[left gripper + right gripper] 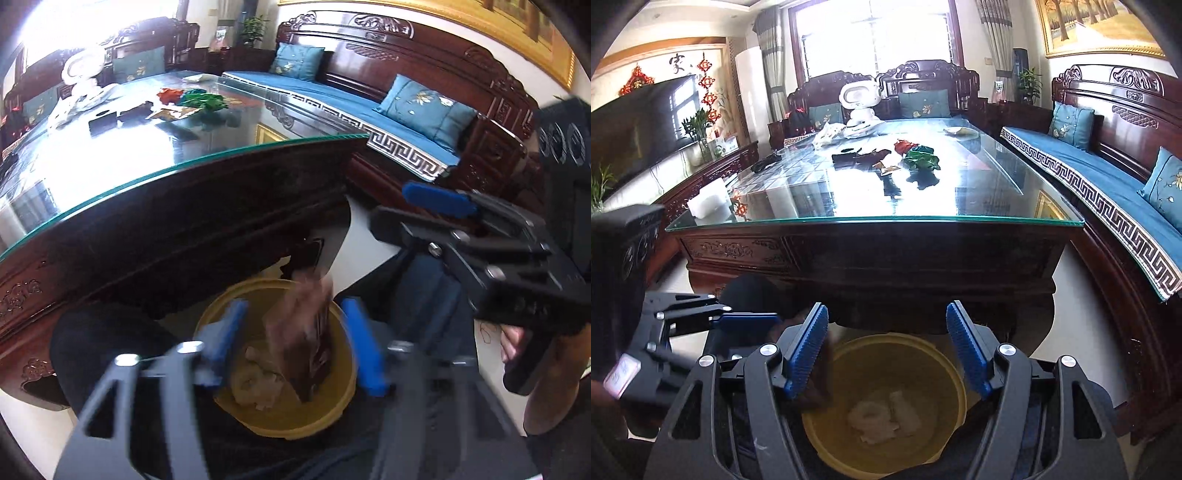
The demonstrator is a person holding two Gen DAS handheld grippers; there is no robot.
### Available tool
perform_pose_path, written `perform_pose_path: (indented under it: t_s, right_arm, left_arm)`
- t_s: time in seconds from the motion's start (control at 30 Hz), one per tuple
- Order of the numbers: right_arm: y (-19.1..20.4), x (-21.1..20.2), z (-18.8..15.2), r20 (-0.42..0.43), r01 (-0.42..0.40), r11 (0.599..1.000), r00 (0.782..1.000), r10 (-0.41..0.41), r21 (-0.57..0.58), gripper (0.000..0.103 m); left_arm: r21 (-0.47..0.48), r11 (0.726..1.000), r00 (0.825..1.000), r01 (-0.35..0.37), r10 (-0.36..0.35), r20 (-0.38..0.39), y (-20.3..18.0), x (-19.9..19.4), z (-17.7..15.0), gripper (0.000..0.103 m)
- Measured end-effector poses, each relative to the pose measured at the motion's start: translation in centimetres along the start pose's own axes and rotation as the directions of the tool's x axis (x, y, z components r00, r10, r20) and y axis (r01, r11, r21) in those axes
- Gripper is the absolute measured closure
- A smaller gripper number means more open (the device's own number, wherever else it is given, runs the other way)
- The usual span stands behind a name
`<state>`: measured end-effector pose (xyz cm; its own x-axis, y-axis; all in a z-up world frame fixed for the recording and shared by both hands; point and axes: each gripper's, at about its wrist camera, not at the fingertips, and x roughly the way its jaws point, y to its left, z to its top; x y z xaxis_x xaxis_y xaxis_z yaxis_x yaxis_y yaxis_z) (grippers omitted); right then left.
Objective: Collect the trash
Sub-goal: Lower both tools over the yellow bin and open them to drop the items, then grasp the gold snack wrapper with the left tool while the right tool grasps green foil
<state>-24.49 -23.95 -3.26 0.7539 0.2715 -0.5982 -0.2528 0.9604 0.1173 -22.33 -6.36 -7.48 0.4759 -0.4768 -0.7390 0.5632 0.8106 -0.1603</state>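
A yellow bin (334, 408) sits on the floor below the table's near edge, with pale crumpled paper (255, 384) inside; it also shows in the right wrist view (945, 435). My left gripper (299, 343) is open above the bin, and a blurred brown wrapper (303, 343) is in the air between its fingers, free of them. My right gripper (886, 350) is open and empty over the bin; it also shows in the left wrist view (417, 210). Red, green and brown wrappers (916, 155) lie on the glass tabletop (849, 199).
A dark carved wooden table (871, 254) stands just ahead. A white robot toy (858, 101) and white bags (827, 134) sit at its far end. A bench with blue cushions (1108, 173) runs along the right. A TV (639, 122) is on the left.
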Motion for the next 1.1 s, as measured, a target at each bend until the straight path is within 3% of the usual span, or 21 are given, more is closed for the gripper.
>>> perform_pose_path:
  t_s: [0.3,0.4,0.47,0.63,0.77,0.93,1.1]
  right_arm:
    - [-0.3,0.5,0.7,0.01,-0.001,1.0,1.0,0.001,0.001,0.038]
    - [-0.3,0.6,1.3,0.022,-0.002,1.0,1.0,0.001,0.003,0.038]
    - [-0.2,0.7,2.0,0.035,0.005,1.0,0.999,-0.005,0.0,0.038]
    - [0.2,0.5,5.1,0.116,0.031,0.999,0.993,-0.03,-0.013,0.032]
    - [0.3,-0.1,8.1,0.225,0.083,0.997,0.971,-0.079,-0.008,0.008]
    - [-0.4,-0.1,11.9,0.302,0.101,0.995,0.949,-0.094,-0.008,0.008]
    - [-2.0,1.7,15.1,0.306,0.1,0.995,0.948,-0.093,-0.008,0.008]
  left_arm:
    - [-0.003,1.0,1.0,-0.028,0.028,0.001,0.0,0.4,0.4,0.034]
    - [-0.033,0.998,0.998,-0.052,0.053,0.027,0.9,0.0,1.1,0.033]
    - [-0.064,0.994,0.994,-0.083,0.088,0.071,1.8,-0.7,2.2,0.026]
    - [-0.112,0.979,0.958,-0.171,0.192,0.215,3.2,-3.3,5.8,0.017]
    - [-0.131,0.97,0.924,-0.204,0.235,0.302,3.9,-4.6,9.1,0.009]
    - [-0.152,0.966,0.905,-0.207,0.248,0.345,5.0,-5.1,12.6,0.004]
    - [-0.155,0.961,0.898,-0.23,0.271,0.347,6.3,-4.4,15.1,0.004]
